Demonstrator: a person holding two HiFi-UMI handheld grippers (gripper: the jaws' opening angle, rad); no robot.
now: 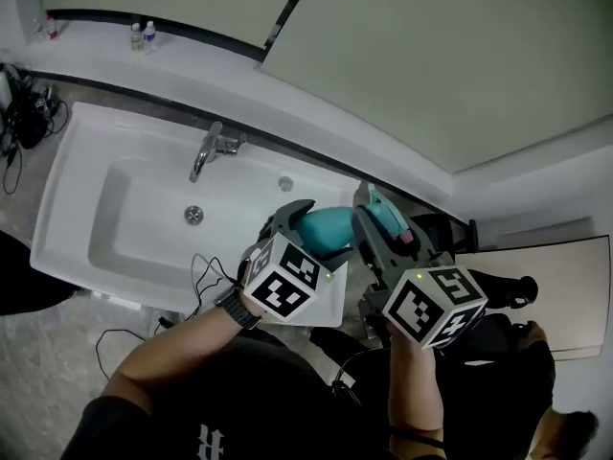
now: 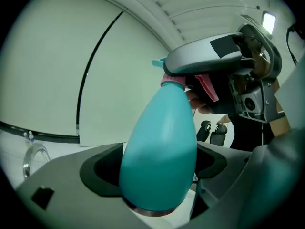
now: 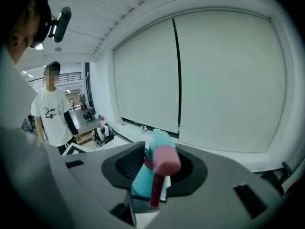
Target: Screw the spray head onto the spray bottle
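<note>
Finding 1. The white sink (image 1: 72, 209) lies at about ten o'clock from the two grippers in the head view. The work is held in the air in front of it, resting on nothing. This probably leaves both parts free to turn.

Finding 2. The teal spray bottle (image 1: 326, 228) is clamped round its wide body by the left gripper (image 2: 157, 171), whose jaws press on both flanks. The neck points away from this gripper toward one o'clock in the left gripper view. Judgement: this hand serves as the vice and keeps the bottle from spinning.

Finding 3. The right gripper (image 3: 155, 171) is pinched on the spray head (image 1: 383, 217) and meets the bottle from three o'clock in the head view. The head sits at the bottle's neck, apparently lined up with it.

Finding 4. The pink collar (image 2: 172, 81) rings the neck, just below the head. The pink trigger (image 3: 156, 190) hangs toward six o'clock in the right gripper view. Whether the thread has caught cannot be made out.

Assessment: mating stage; tightness not confirmed.
</note>
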